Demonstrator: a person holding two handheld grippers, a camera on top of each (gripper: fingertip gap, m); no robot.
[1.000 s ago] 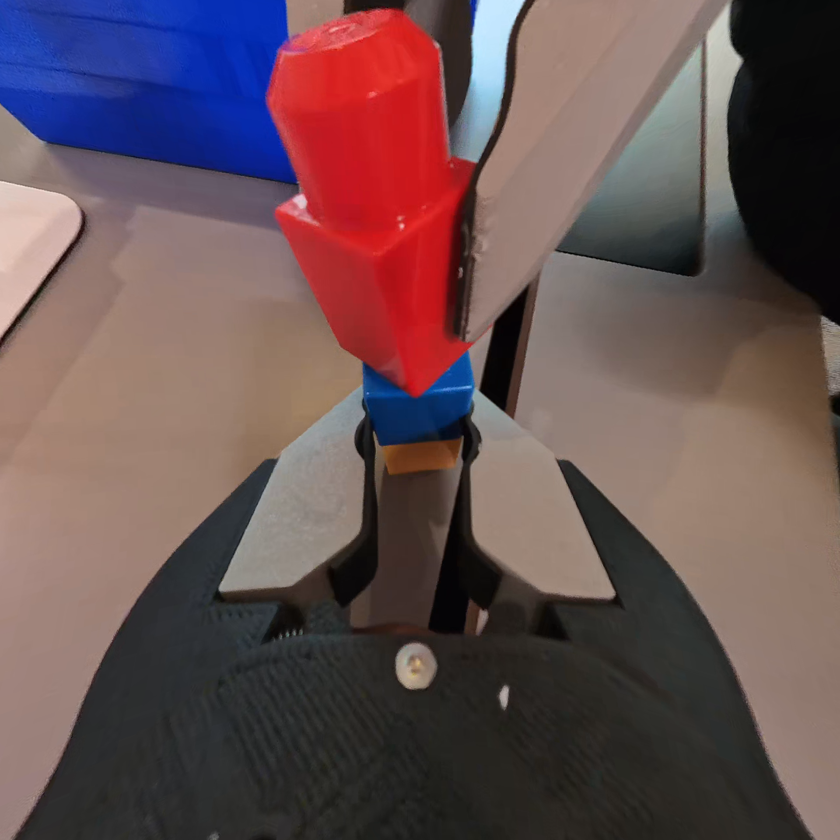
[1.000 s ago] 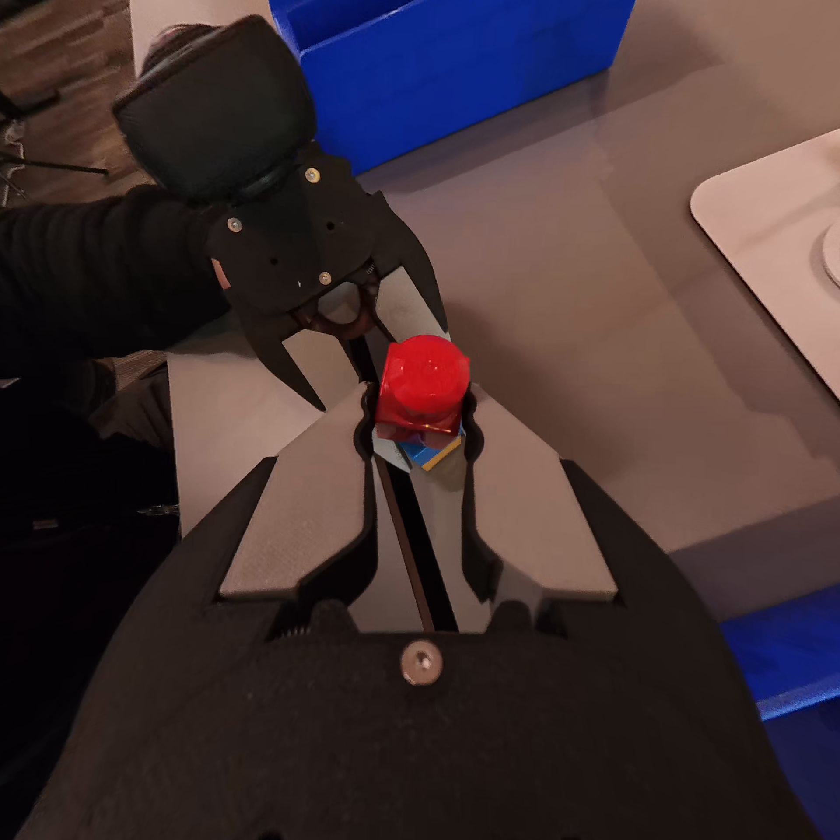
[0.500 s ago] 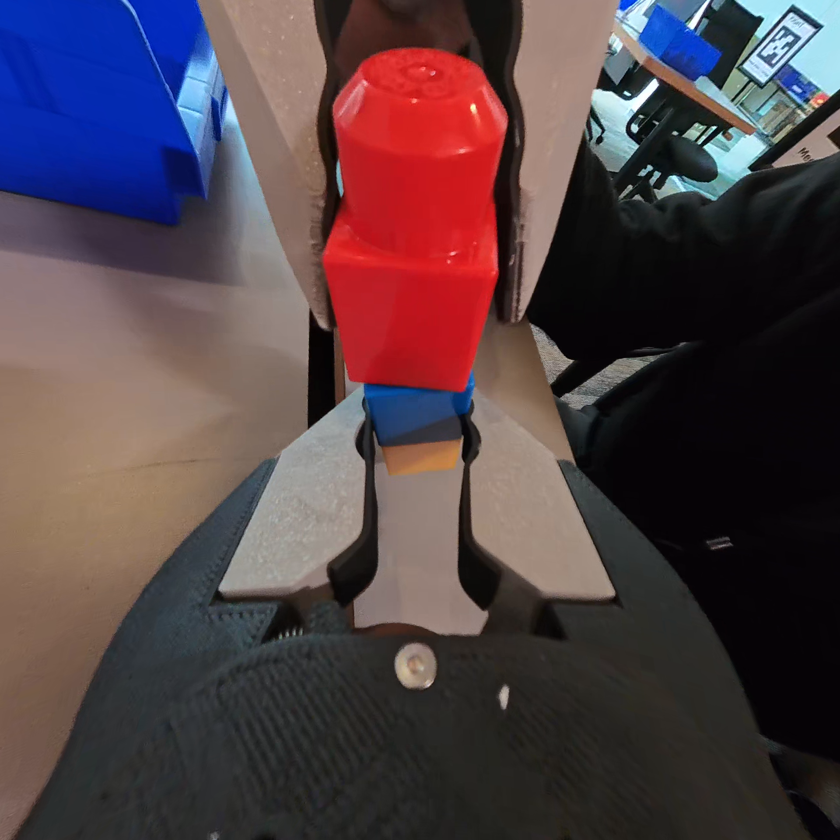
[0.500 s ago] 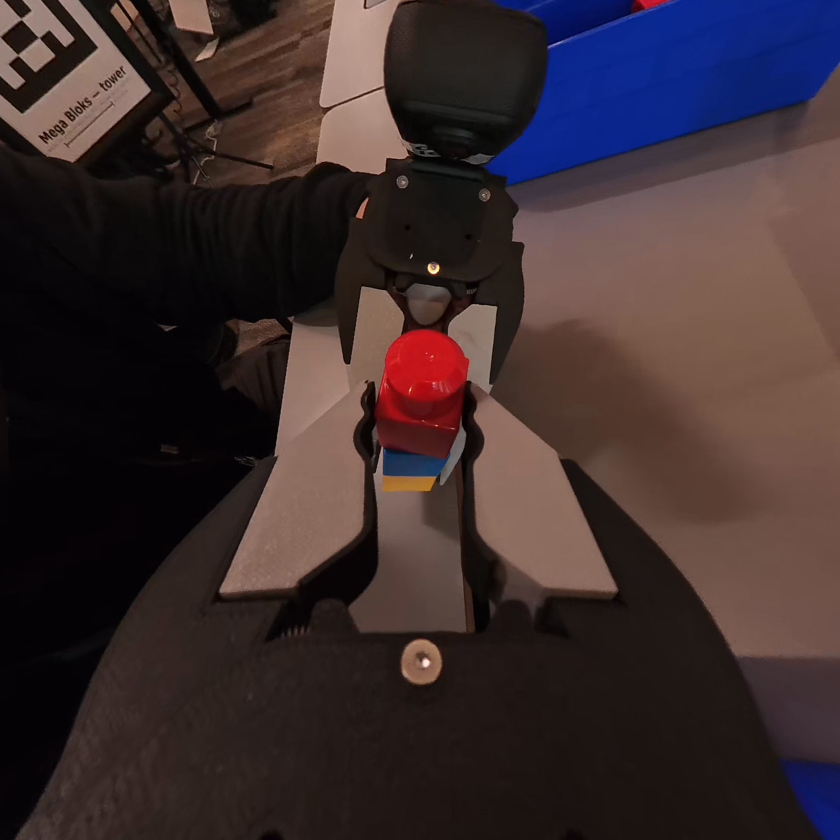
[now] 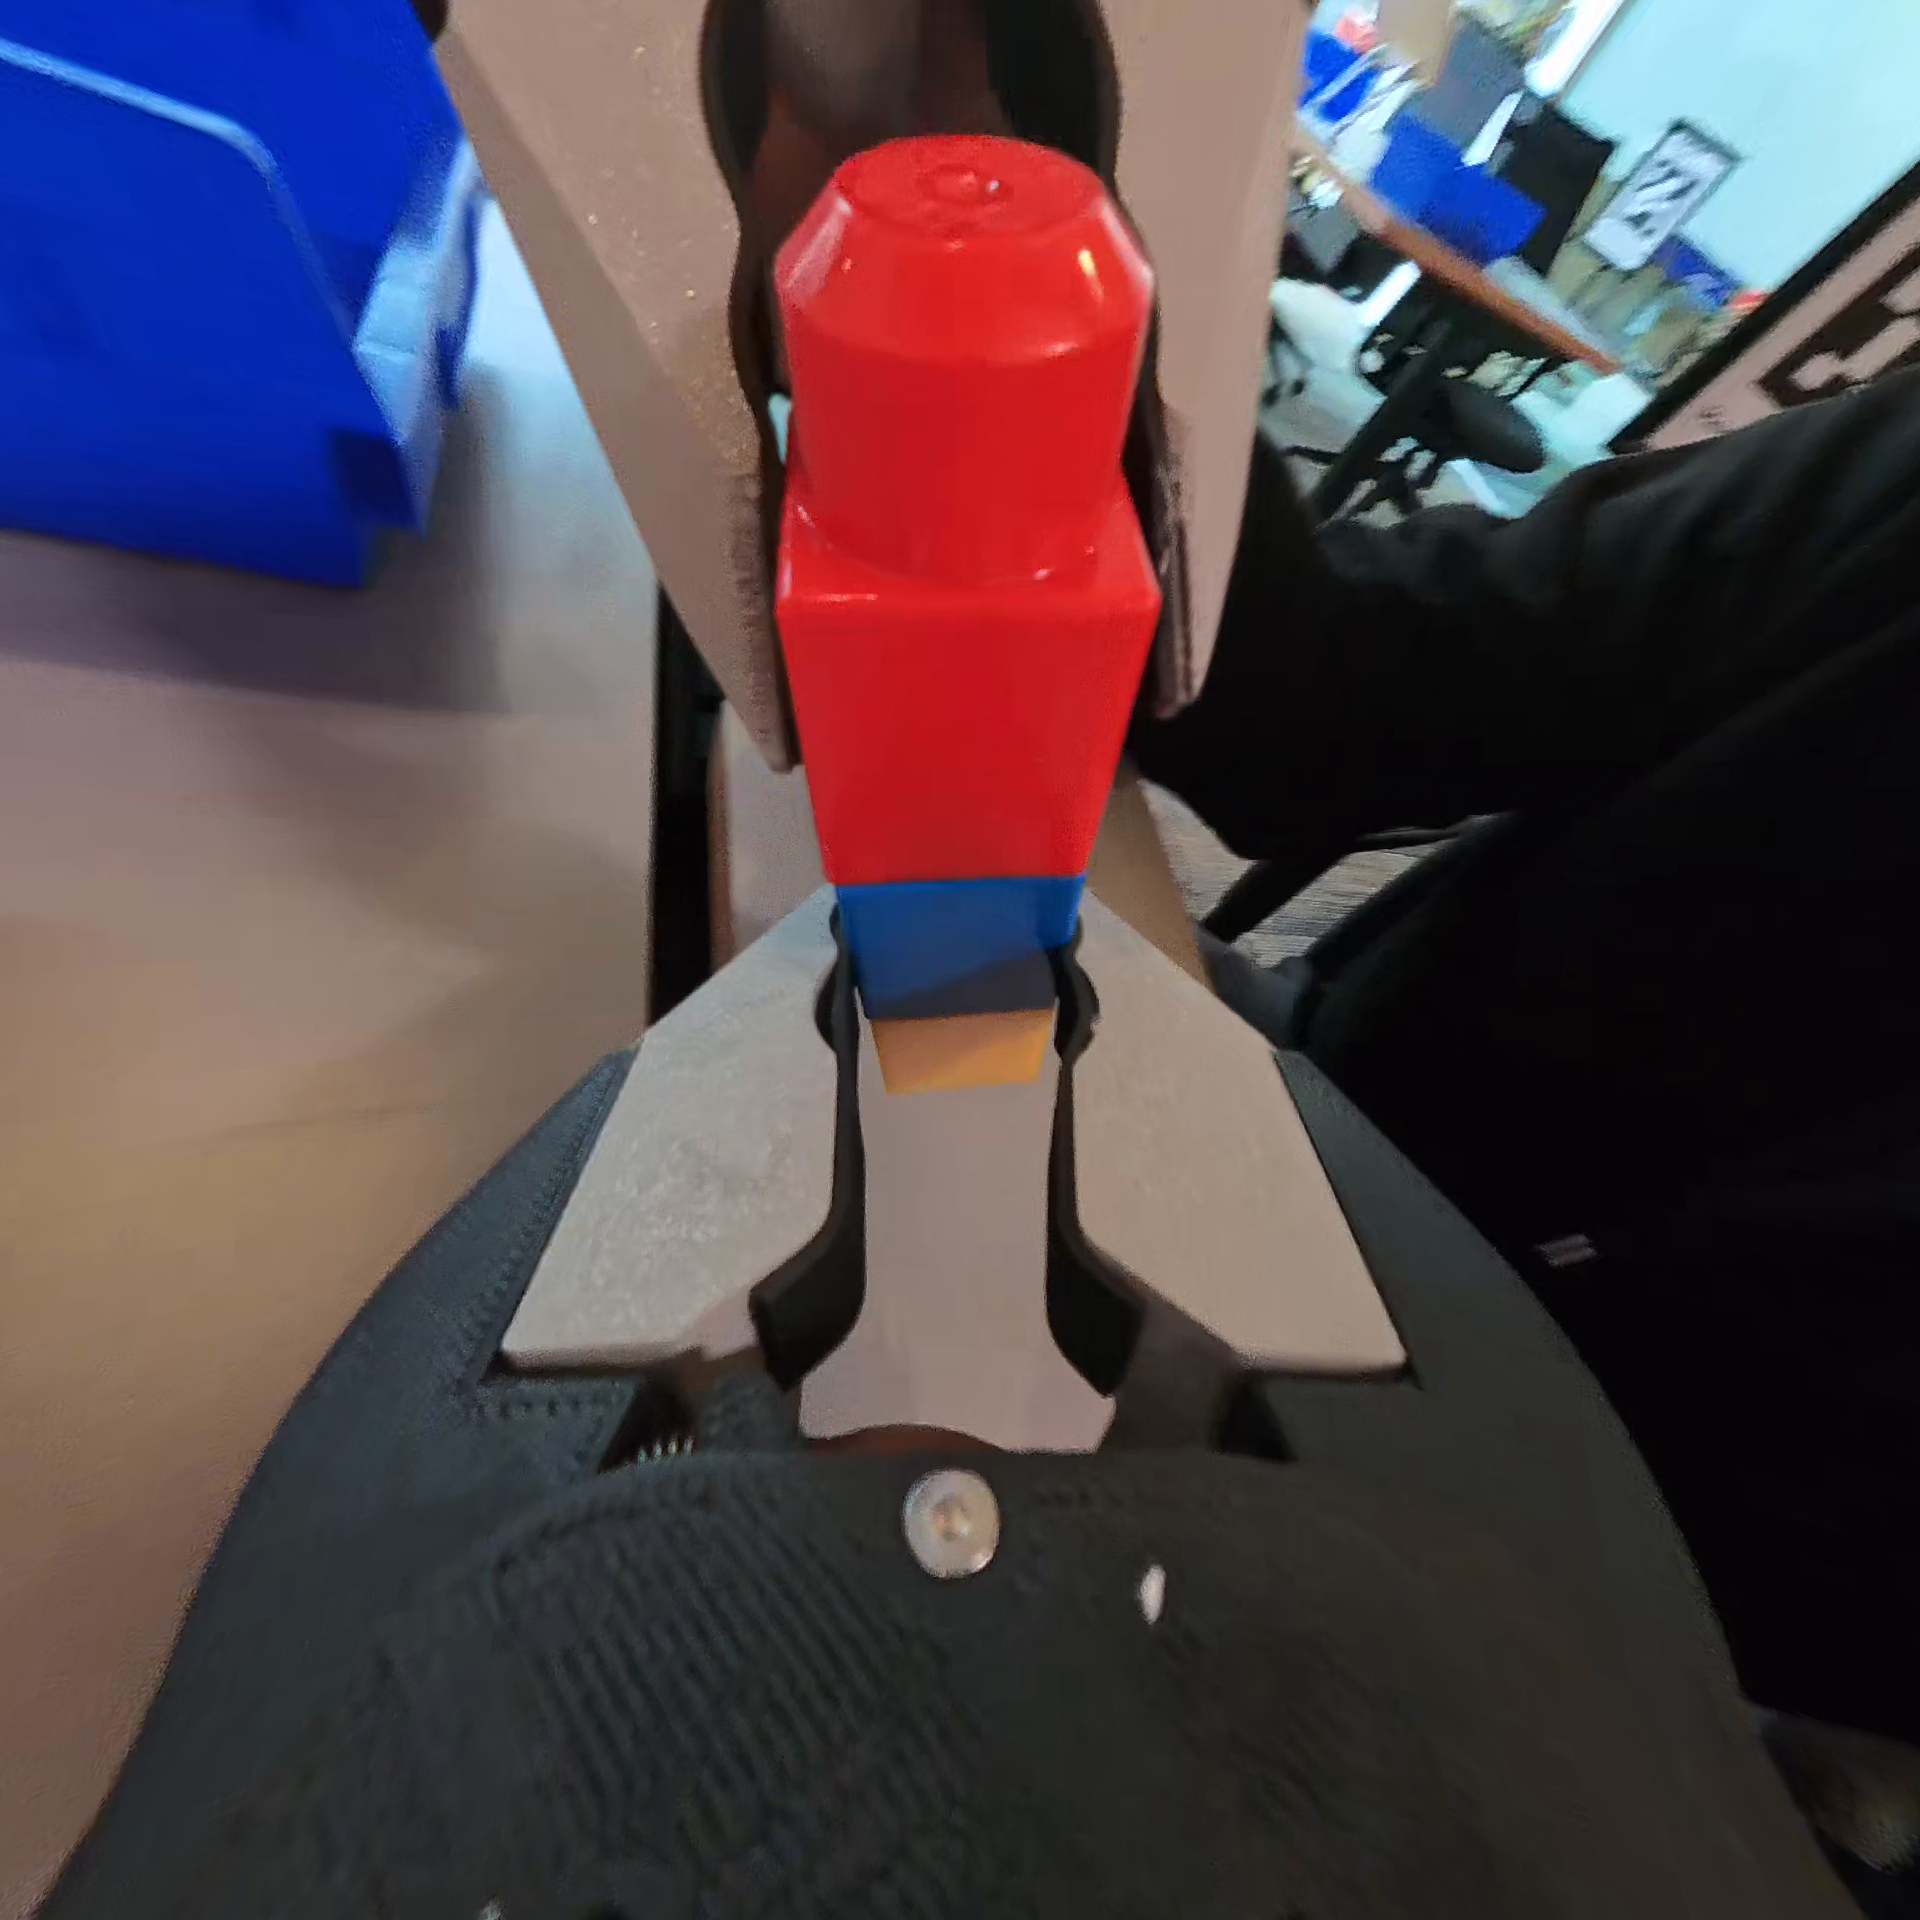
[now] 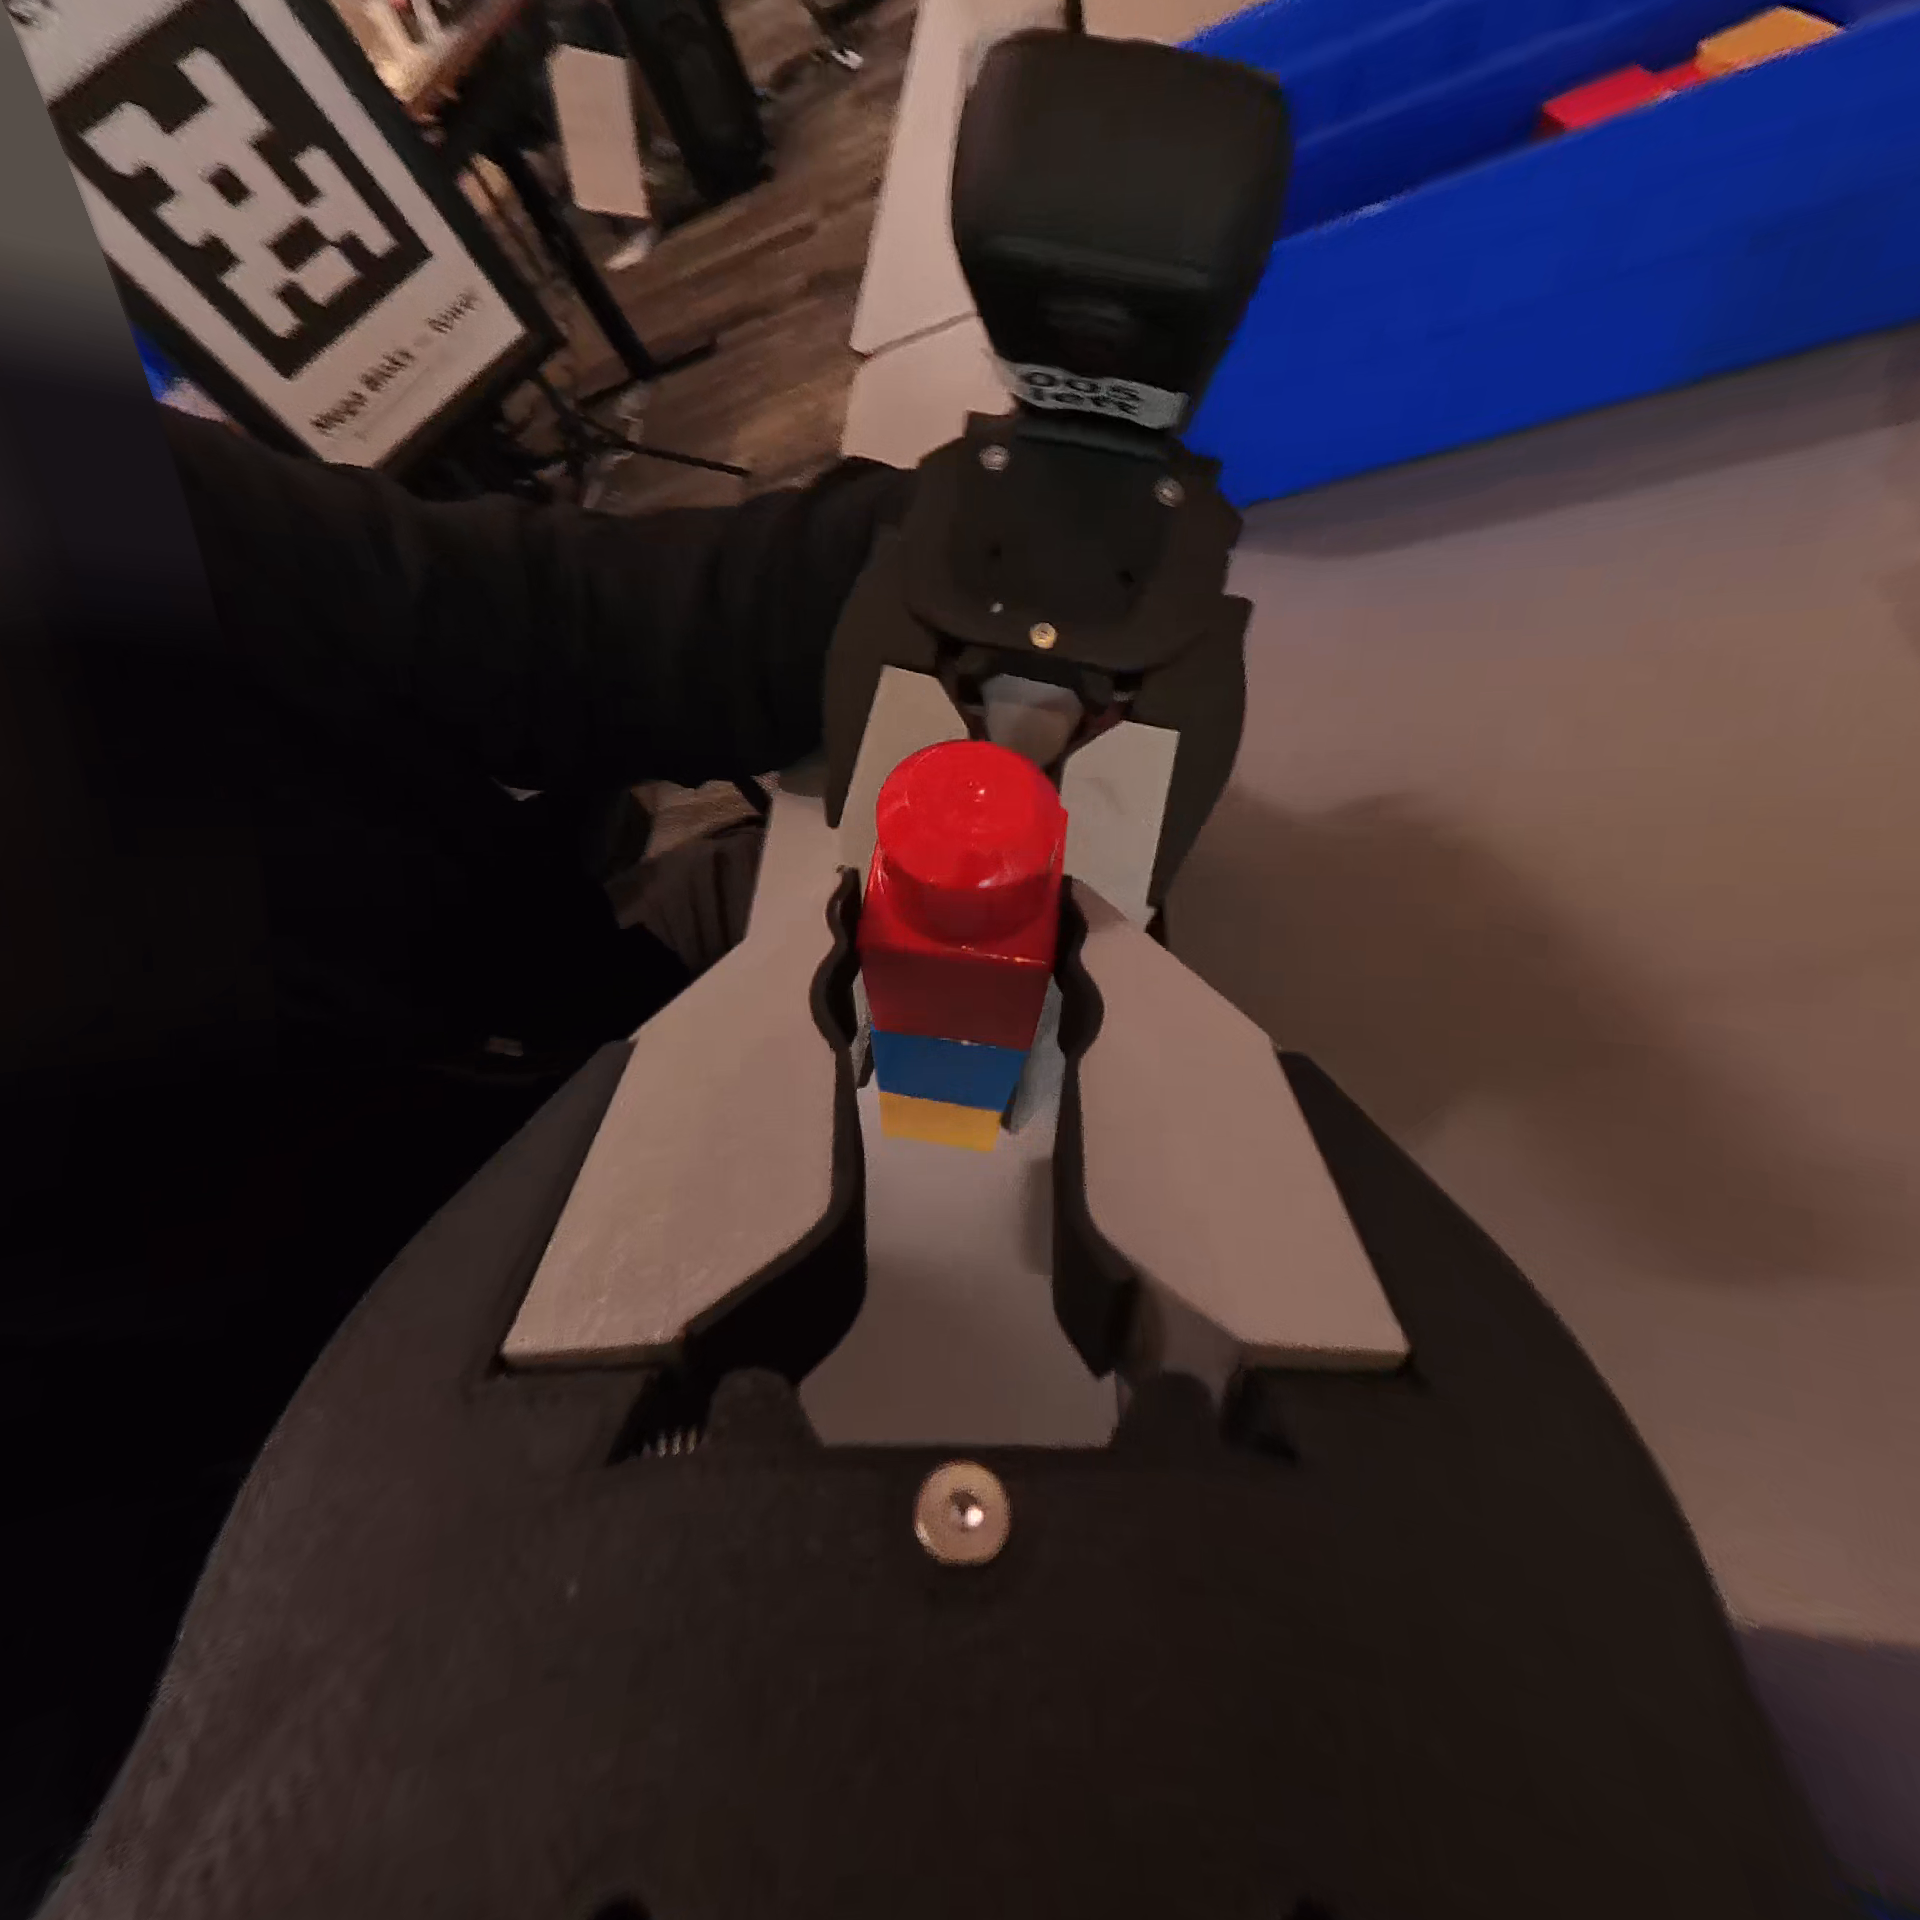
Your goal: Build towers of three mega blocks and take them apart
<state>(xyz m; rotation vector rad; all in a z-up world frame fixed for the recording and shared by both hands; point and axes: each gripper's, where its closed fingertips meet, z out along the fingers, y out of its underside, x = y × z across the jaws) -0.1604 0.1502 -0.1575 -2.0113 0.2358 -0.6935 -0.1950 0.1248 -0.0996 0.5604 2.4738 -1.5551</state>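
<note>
A tower of three blocks stands between the two tongs, which face each other across it. The red block (image 5: 966,665) is on top, with its round stud uppermost. Below it sits the blue block (image 5: 951,940), and the orange block (image 5: 961,1051) is at the bottom. The three are joined in one straight, upright column. Whether the orange block touches the grey surface (image 5: 260,987) cannot be told.

The left tongs (image 5: 956,966) pinch the lower part of the tower: in the left wrist view their two grey fingers are pressed against the sides of the blue block, at about the seam with the orange one. The right tongs (image 6: 958,961) pinch the red block, their fingers pressed to its two side faces. In the left wrist view these same tongs reach in from the far side, and their grey fingers flank the red block's body and stud.

In the right wrist view the left tongs' black body shows beyond the tower, held by an arm in a black sleeve (image 6: 499,623) that comes in from the left.

A blue bin (image 6: 1558,270) stands on the surface behind the tongs, with some red and orange blocks inside it. A board with a black-and-white square pattern (image 6: 249,208) stands off the surface, at the upper left of that view. Chairs and other tables show blurred in the background of the left wrist view.
</note>
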